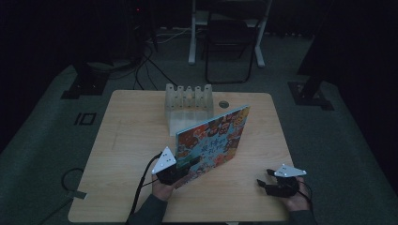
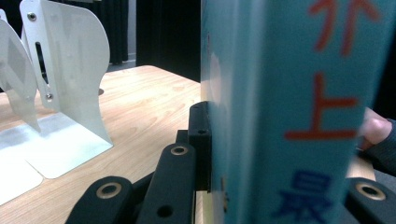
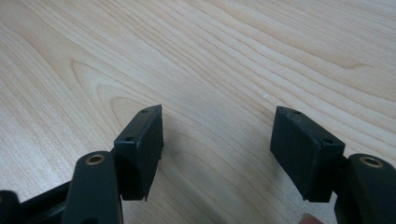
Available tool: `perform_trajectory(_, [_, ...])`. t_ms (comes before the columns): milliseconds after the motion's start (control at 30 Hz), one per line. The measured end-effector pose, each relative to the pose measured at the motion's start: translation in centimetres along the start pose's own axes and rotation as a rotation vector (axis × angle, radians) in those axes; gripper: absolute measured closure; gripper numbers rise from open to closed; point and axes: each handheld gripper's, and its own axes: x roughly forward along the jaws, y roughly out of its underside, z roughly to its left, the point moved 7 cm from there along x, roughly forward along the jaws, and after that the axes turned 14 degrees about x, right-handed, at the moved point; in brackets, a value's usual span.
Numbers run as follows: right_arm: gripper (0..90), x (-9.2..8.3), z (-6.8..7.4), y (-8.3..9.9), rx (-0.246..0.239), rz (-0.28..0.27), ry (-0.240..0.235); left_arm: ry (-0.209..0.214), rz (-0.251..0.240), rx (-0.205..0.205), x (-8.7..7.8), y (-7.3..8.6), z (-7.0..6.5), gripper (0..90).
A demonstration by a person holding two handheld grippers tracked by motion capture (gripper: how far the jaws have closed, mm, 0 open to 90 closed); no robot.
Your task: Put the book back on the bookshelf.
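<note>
A colourful picture book [image 1: 213,138] stands on edge, leaning, in the middle of the wooden table [image 1: 131,140]. My left gripper [image 1: 186,168] is shut on its lower left corner. In the left gripper view the book's teal spine [image 2: 289,93] with red and blue characters fills the gap between the jaws, and one black finger [image 2: 200,140] presses against it. My right gripper [image 1: 264,177] rests near the table's front right, apart from the book. Its jaws [image 3: 217,149] stand open over bare wood with nothing between them.
A white book rack [image 1: 187,101] with several dividers stands at the back middle of the table, close behind the book; one divider [image 2: 70,70] shows in the left gripper view. A round cable hole [image 1: 224,103] lies beside it. A folding chair [image 1: 230,42] and cables [image 1: 141,70] sit on the floor beyond.
</note>
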Motion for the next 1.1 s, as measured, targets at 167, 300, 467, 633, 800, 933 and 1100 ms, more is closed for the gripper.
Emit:
perform_trajectory(167, [33.2,0.0,0.0,0.0,0.004,0.004,-0.005,-0.013,0.005,0.001,-0.4,-0.1,0.2,81.2])
perform_trajectory(300, [32.8,0.0,0.0,0.0,0.004,0.005,-0.007,-0.020,0.011,0.004,-0.9,-0.1,0.4,81.2])
perform_trajectory(467, [32.7,0.0,0.0,0.0,0.005,0.005,-0.009,-0.026,0.014,0.001,-1.3,-0.2,0.4,81.1])
perform_trajectory(633, [32.3,0.0,0.0,0.0,0.003,0.006,-0.009,-0.036,0.021,0.002,-1.8,-0.2,0.5,81.1])
perform_trajectory(800, [32.1,0.0,0.0,0.0,0.003,0.006,-0.010,-0.046,0.022,0.003,-2.3,-0.2,0.5,81.2])
perform_trajectory(933, [32.1,0.0,0.0,0.0,0.003,0.006,-0.010,-0.047,0.021,0.000,-2.7,-0.2,0.7,81.2])
perform_trajectory(1100, [31.9,0.0,0.0,0.0,0.003,0.006,-0.012,-0.060,0.029,0.008,-3.3,-0.2,0.9,81.2])
